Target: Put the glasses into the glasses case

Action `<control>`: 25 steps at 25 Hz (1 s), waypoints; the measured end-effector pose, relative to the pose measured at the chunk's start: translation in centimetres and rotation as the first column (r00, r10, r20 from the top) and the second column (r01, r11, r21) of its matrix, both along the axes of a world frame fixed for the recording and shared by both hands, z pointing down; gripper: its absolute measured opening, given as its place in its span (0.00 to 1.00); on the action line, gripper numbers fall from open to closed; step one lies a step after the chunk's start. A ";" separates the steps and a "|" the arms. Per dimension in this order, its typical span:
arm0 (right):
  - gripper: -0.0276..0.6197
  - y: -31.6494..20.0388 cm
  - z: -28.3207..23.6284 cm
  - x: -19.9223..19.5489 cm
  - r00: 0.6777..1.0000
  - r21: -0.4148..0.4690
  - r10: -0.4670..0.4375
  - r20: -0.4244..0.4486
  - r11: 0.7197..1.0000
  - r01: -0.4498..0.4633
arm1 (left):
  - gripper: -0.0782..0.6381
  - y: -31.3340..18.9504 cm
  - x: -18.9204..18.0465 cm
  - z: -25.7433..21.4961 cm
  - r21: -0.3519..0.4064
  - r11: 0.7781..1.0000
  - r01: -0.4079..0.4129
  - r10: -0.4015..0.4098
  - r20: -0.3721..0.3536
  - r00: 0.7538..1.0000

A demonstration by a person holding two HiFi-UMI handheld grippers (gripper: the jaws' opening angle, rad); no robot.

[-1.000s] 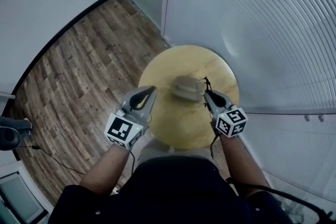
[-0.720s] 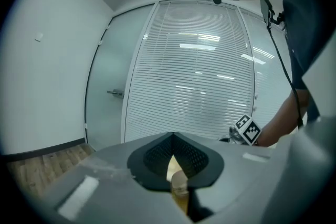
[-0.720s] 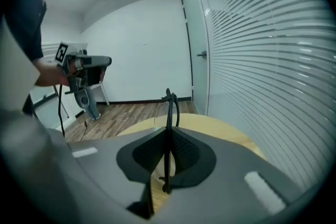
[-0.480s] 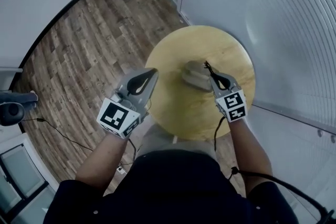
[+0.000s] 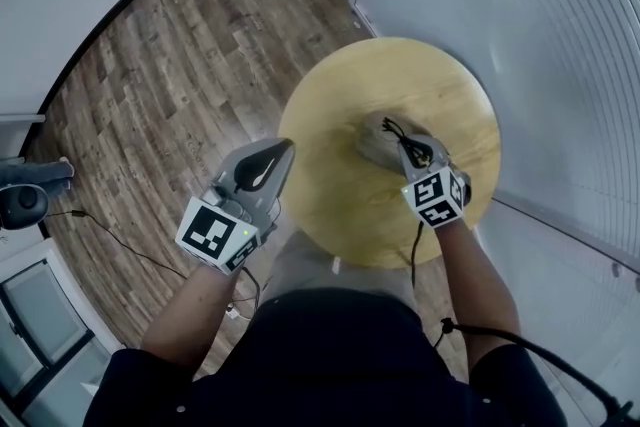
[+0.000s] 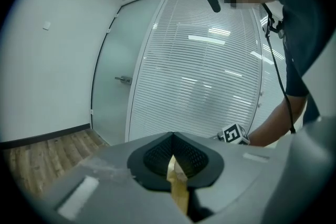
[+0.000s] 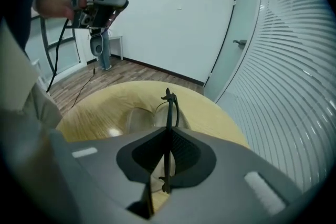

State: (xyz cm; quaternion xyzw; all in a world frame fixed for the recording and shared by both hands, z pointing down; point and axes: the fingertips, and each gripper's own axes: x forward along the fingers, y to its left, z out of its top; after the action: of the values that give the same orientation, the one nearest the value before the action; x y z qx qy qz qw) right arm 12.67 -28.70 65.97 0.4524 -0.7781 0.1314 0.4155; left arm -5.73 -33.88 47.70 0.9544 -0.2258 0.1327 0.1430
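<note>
A grey glasses case lies open on the round wooden table. My right gripper hangs just over the case's right side, pointing steeply down. It is shut on black glasses, held edge-on. In the right gripper view the thin black glasses stick out past the gripper, and the case shows right beneath them. My left gripper is shut and empty, held in the air by the table's left edge. Its closed pads have nothing between them.
The table stands close to a curved white slatted wall on the right. Wood-look floor lies to the left, with a cable across it. A glass door is beyond. My legs press against the table's near edge.
My right gripper has sunk and rolled with the glasses, coming down over the case. The left gripper has dropped a little beside the table's left edge.
</note>
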 end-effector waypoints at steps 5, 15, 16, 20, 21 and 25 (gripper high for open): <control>0.09 0.4 1.8 -0.7 0.990 -0.047 -0.091 -0.109 0.995 0.086 | 0.11 -0.1 -0.9 0.7 -0.014 1.000 0.011 -0.011 0.007 1.000; 0.09 0.2 4.5 -1.1 0.944 -0.107 -0.191 -0.270 0.980 0.168 | 0.11 0.0 -2.4 1.6 -0.023 0.999 0.029 -0.029 0.021 0.999; 0.09 0.1 4.5 -1.1 0.937 -0.099 -0.195 -0.290 0.980 0.173 | 0.11 0.0 -2.7 1.7 -0.024 0.999 0.033 -0.032 0.023 0.999; 0.09 0.1 5.1 -1.3 0.928 -0.103 -0.205 -0.311 0.978 0.182 | 0.11 -0.1 -3.4 2.1 -0.030 0.998 0.046 -0.046 0.027 0.999; 0.09 0.2 5.3 -1.4 0.931 -0.110 -0.209 -0.299 0.977 0.184 | 0.11 -0.1 -3.4 2.2 -0.031 0.998 0.046 -0.045 0.028 0.999; 0.09 0.7 6.1 -1.9 0.942 -0.139 -0.221 -0.253 0.972 0.191 | 0.11 0.4 -3.8 2.4 -0.029 0.999 0.038 -0.037 0.032 0.999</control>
State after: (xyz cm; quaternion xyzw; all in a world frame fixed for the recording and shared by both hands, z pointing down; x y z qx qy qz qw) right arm 10.75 -27.99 72.09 0.3581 -0.7495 0.0687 0.5525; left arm -9.48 -33.52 50.13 0.9456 -0.2440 0.1481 0.1561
